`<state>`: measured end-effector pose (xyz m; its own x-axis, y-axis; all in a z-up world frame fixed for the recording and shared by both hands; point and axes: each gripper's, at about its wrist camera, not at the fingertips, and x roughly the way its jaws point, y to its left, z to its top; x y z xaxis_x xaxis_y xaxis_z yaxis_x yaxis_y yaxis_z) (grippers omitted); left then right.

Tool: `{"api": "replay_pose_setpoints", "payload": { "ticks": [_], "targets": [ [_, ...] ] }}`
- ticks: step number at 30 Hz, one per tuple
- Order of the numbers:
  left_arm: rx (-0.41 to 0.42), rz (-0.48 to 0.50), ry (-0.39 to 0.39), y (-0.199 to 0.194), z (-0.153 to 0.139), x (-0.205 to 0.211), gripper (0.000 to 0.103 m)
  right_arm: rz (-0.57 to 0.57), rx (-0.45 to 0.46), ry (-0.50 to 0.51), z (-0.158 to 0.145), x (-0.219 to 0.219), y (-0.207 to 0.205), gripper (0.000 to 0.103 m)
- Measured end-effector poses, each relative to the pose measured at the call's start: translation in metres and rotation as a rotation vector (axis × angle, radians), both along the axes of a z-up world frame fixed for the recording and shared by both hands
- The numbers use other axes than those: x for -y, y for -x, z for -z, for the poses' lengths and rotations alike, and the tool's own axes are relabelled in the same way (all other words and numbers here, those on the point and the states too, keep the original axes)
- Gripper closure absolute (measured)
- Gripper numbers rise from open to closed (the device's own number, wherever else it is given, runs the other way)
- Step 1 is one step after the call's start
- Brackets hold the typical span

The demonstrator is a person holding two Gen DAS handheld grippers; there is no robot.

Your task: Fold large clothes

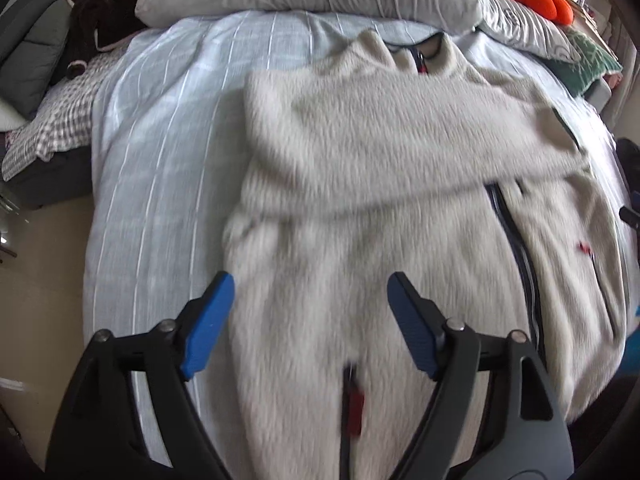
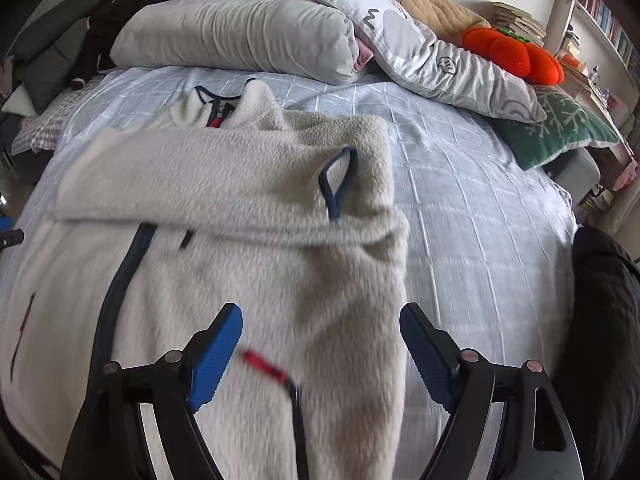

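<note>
Cream fleece jacket (image 1: pixel 360 200) flat on bed (image 1: pixel 160 160), sleeves folded across. Left gripper (image 1: pixel 310 294) and right gripper (image 2: pixel 320 326) spread, hovering above hem. Next: pinch hem below, fold forward toward collar (image 2: pixel 224 108).

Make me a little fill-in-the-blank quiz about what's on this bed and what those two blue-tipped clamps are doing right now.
1. The cream fleece jacket lies spread on a pale ____ checked bedsheet.
2. The left gripper and the right gripper both have their jaws ____, holding nothing.
3. A sleeve is folded ____ the chest of the jacket.
4. The bright plush pumpkin near the pillows is ____ in colour.

Missing words: blue; open; across; orange
</note>
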<state>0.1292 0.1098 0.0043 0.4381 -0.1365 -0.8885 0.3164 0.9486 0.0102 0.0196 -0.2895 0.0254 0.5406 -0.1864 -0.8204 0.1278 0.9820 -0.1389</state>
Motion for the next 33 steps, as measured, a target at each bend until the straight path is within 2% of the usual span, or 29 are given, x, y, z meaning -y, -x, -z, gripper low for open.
{"api": "replay_pose_setpoints", "payload": {
  "ticks": [9,14,27,31,33],
  "targets": [
    [-0.144,0.001,-0.010,0.055,0.029,-0.037,0.021,-0.019,-0.100,-0.025,0.013,0.005,0.052,0.020],
    [-0.229,0.007,0.027,0.072,0.038,-0.056,0.021,0.001,-0.205,-0.093,0.028,0.021,0.077,0.020],
    [-0.407,0.024,0.136,0.093,0.062,-0.092,0.021,0.044,-0.387,-0.263,0.072,0.057,0.123,0.020],
    [-0.497,0.051,0.185,0.103,0.076,-0.091,0.033,0.049,-0.431,-0.318,0.082,0.061,0.126,0.020],
    [-0.513,0.076,0.160,0.112,0.082,-0.085,0.035,0.047,-0.445,-0.334,0.085,0.061,0.127,0.020]
  ]
}}
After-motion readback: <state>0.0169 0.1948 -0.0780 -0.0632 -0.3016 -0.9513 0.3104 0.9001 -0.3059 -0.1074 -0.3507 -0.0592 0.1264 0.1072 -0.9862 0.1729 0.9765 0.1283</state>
